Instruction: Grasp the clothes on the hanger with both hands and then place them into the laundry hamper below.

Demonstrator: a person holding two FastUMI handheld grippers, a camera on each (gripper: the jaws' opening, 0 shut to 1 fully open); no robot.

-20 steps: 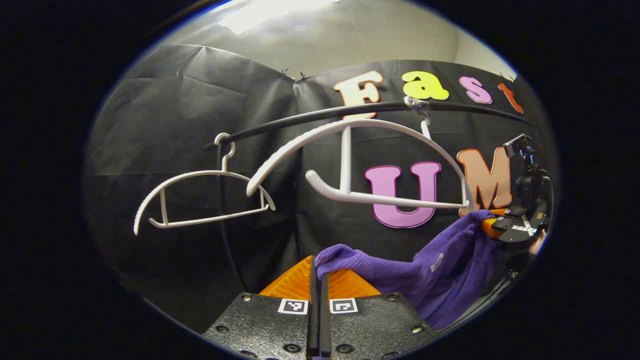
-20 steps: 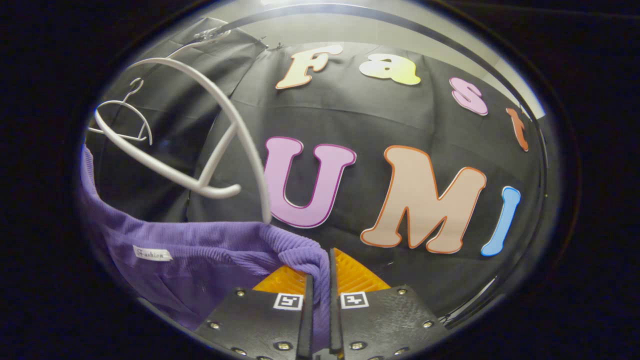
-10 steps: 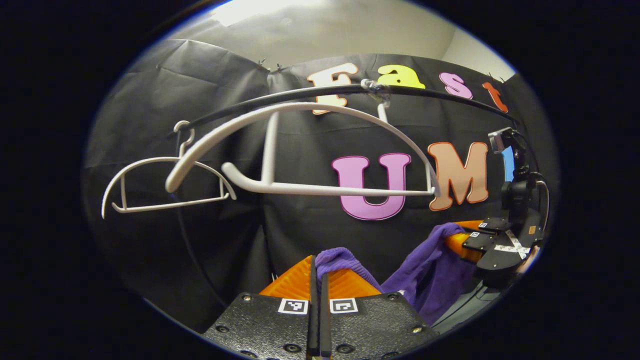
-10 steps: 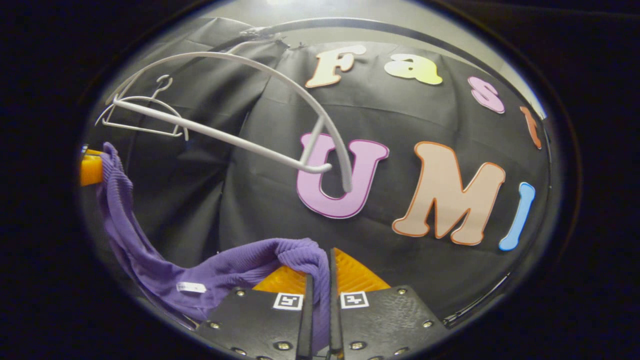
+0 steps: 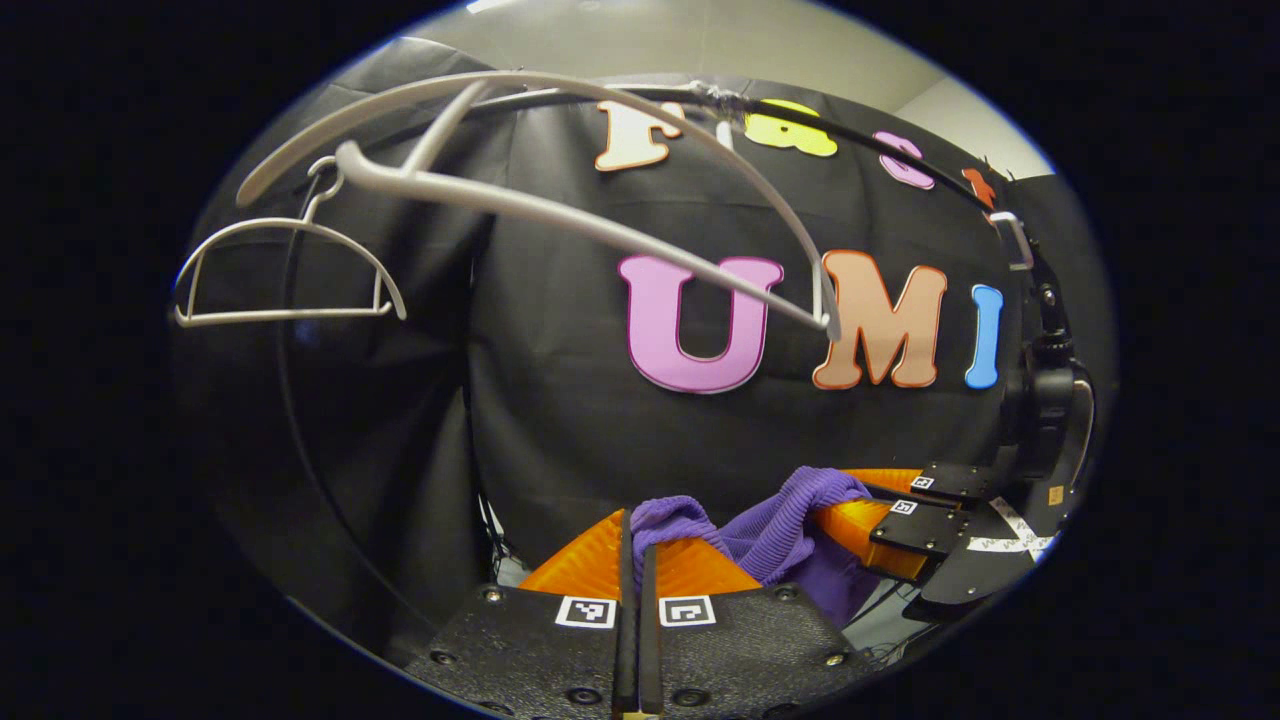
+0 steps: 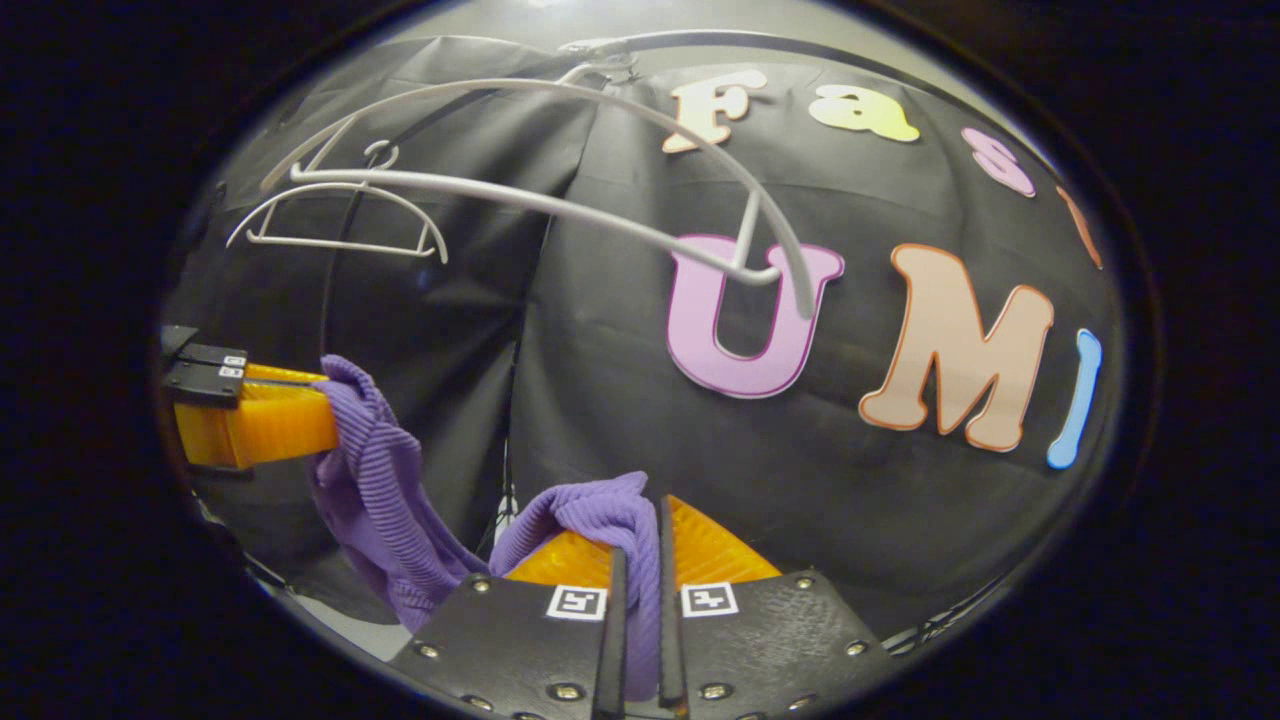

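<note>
Now both grippers clamp the purple garment (image 6: 380, 500), left gripper (image 5: 636, 560) and right gripper (image 6: 640, 560) each pinching a fold, cloth slung between them below the bare white hanger (image 5: 560, 205) on the rail (image 5: 880, 160).

Purple ribbed knit garment (image 5: 790, 520) – orange ridged gripper fingers (image 6: 715, 550), black textured bodies with black-white square markers; white plastic hangers (image 5: 560, 205), black rail (image 5: 880, 150).

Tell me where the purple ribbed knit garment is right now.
The purple ribbed knit garment hangs pinched between the left gripper and right gripper, below the bare white plastic hanger.
</note>
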